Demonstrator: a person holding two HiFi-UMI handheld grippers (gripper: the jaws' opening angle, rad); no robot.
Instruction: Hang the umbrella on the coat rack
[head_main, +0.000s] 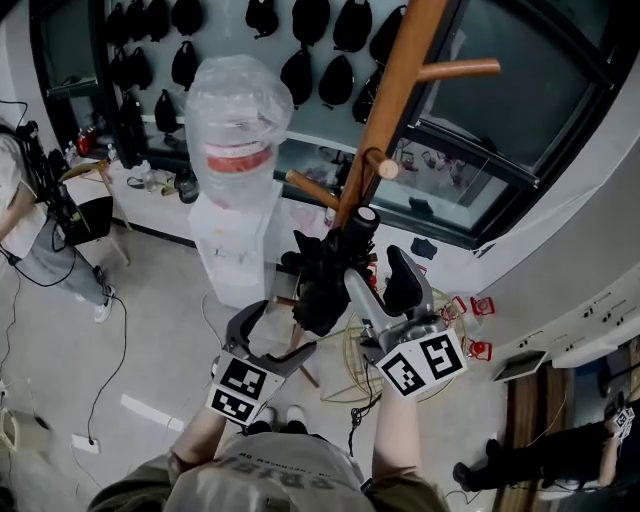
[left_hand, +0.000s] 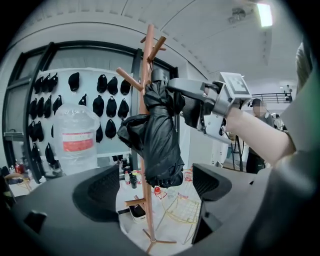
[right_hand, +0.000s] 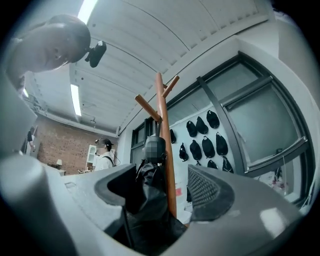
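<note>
A folded black umbrella (head_main: 322, 285) hangs against the pole of the wooden coat rack (head_main: 395, 90), its cap up by a short peg. My right gripper (head_main: 378, 277) stands open around the umbrella's upper part. In the right gripper view the black fabric (right_hand: 149, 200) fills the left side of the gap between the jaws (right_hand: 162, 192), with the rack pole (right_hand: 165, 150) behind it. My left gripper (head_main: 275, 335) is open and empty, lower down and to the left. The left gripper view shows the umbrella (left_hand: 160, 140) hanging beyond its jaws (left_hand: 157, 185), with the right gripper (left_hand: 192, 107) at the umbrella's top.
A water dispenser with a large bottle (head_main: 235, 130) stands just left of the rack. Black bags (head_main: 300, 40) hang on the wall behind. A yellow wire basket (head_main: 350, 375) lies by the rack's foot. A person (head_main: 30, 220) stands at the far left.
</note>
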